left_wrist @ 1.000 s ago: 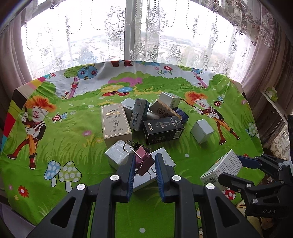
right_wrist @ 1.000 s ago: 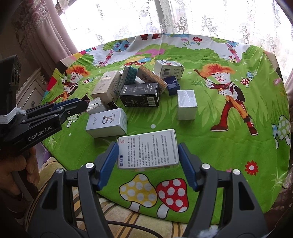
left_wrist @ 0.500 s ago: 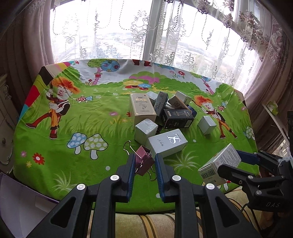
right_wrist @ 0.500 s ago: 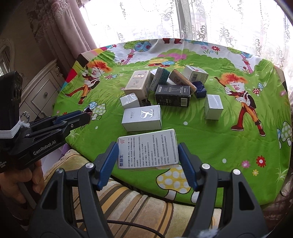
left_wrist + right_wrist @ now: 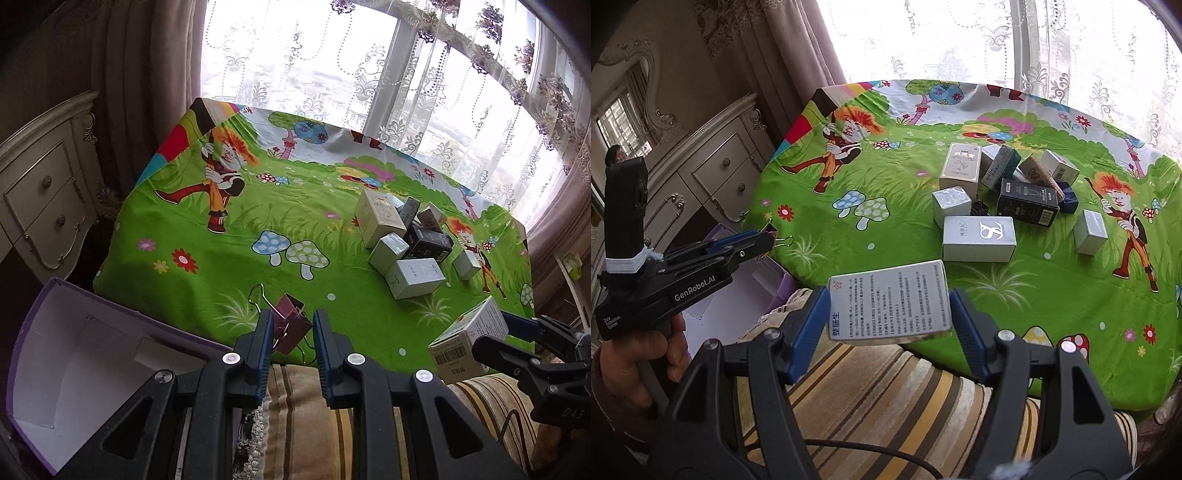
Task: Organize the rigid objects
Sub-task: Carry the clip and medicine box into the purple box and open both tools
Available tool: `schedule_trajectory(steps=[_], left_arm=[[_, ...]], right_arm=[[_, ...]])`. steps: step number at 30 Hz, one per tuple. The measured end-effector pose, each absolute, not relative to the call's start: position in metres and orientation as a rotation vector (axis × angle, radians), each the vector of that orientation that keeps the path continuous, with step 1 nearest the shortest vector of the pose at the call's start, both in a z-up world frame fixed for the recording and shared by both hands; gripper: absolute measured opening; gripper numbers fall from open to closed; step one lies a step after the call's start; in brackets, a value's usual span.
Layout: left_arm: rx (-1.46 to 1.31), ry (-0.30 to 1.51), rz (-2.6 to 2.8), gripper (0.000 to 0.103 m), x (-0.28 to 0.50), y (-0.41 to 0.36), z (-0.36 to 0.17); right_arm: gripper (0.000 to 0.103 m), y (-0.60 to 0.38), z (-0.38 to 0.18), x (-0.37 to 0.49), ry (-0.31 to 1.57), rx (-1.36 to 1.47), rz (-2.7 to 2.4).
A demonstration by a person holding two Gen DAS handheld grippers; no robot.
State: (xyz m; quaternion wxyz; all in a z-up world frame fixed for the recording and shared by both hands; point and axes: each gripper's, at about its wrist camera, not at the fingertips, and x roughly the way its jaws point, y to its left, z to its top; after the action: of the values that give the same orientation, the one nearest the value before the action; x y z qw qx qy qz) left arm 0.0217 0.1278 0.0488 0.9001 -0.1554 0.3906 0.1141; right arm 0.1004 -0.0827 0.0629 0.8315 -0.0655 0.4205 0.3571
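Observation:
My left gripper [image 5: 291, 332] is shut on a maroon binder clip [image 5: 291, 325], held over the table's near edge; in the right wrist view the left gripper [image 5: 764, 240] shows at the left, with a hand [image 5: 631, 358] on its handle. My right gripper [image 5: 890, 306] is shut on a white printed box [image 5: 890, 302], which also shows at the right of the left wrist view as the white box [image 5: 469, 339]. An open purple storage box [image 5: 74, 362] with a white inside stands below the table at the lower left. Several small boxes [image 5: 979, 236] lie clustered on the green cartoon tablecloth [image 5: 886, 206].
A cream dresser with drawers [image 5: 40, 195] stands left of the table. A striped cushion [image 5: 879, 402] lies under both grippers. Lace curtains and a window [image 5: 369, 74] are behind the table. A black binder clip [image 5: 980, 211] sits among the boxes.
Both grippers have swung left and back from the pile, each with its load. The table's near edge, the dresser and the purple box have come into view.

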Motion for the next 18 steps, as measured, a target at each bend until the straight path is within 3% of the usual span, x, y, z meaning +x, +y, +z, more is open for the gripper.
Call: schedule_trajectory(steps=[18], left_arm=[[-0.506,0.772,0.420,0.023,-0.051,0.228,0.029]], right_arm=[[0.070,0.050,0.058,0.032,0.930,-0.340,0.992]])
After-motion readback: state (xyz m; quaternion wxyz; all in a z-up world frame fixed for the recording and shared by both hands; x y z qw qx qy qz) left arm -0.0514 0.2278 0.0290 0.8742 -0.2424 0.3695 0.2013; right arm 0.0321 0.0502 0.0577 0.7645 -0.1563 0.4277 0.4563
